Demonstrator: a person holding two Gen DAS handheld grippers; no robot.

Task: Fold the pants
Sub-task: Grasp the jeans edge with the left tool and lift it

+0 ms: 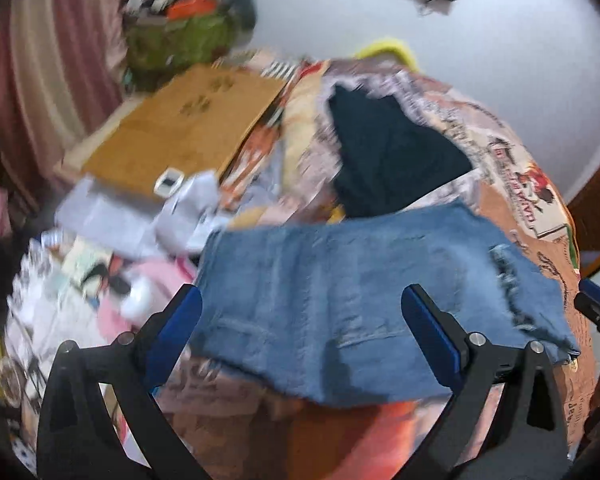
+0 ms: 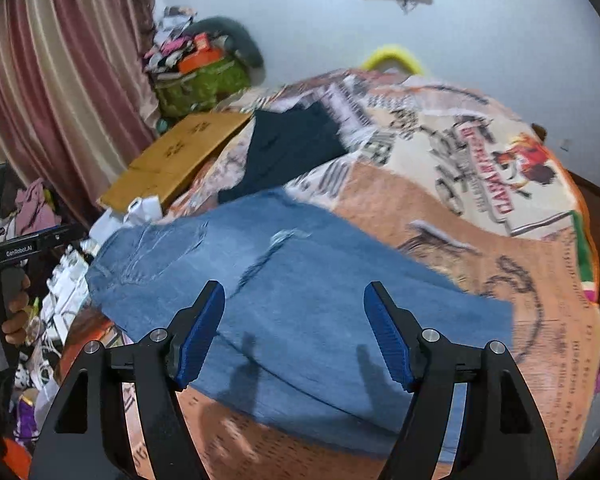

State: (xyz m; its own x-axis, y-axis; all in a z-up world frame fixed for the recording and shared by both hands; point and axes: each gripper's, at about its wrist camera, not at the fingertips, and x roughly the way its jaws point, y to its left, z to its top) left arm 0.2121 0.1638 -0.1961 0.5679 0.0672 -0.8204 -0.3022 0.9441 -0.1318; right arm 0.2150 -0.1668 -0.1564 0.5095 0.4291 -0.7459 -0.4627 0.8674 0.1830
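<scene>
A: Lying flat across the middle of both views, the jeans [image 1: 364,300] look folded into a broad slab on the printed blanket [image 2: 480,220]. Frayed rips show on the top layer.

B: So which step is this?

A: My guess is a pause between folds. Neither tool has cloth in it. The left gripper [image 1: 300,336] hangs over the near edge with its jaws spread wide and nothing between them. The right gripper [image 2: 294,328] is the same, spread and empty, over the lower part of the denim.

B: And next?

A: Probably another fold, if the bundle is still too long. That calls for each tool to come down on a near corner or edge, pinch through all the layers, and carry it across without dragging the lower layers askew. If the fold counts as final, it only needs smoothing. I cannot tell which.

B: What lies around it?

A: A dark garment [image 2: 288,152] just behind the jeans, touching or overlapping their far edge. Left of that, a cardboard sheet [image 1: 188,120], then loose papers and clutter, a green bag [image 2: 204,84] by the curtain [image 2: 60,60].

B: Do the views differ?

A: Yes. The right view shows, at its left edge, a hand [image 2: 14,312] on the other tool's handle; the left view shows only a sliver of the right tool at its right edge. The left view shows a small white device [image 1: 169,182] on the cardboard, which the right view does not.
</scene>
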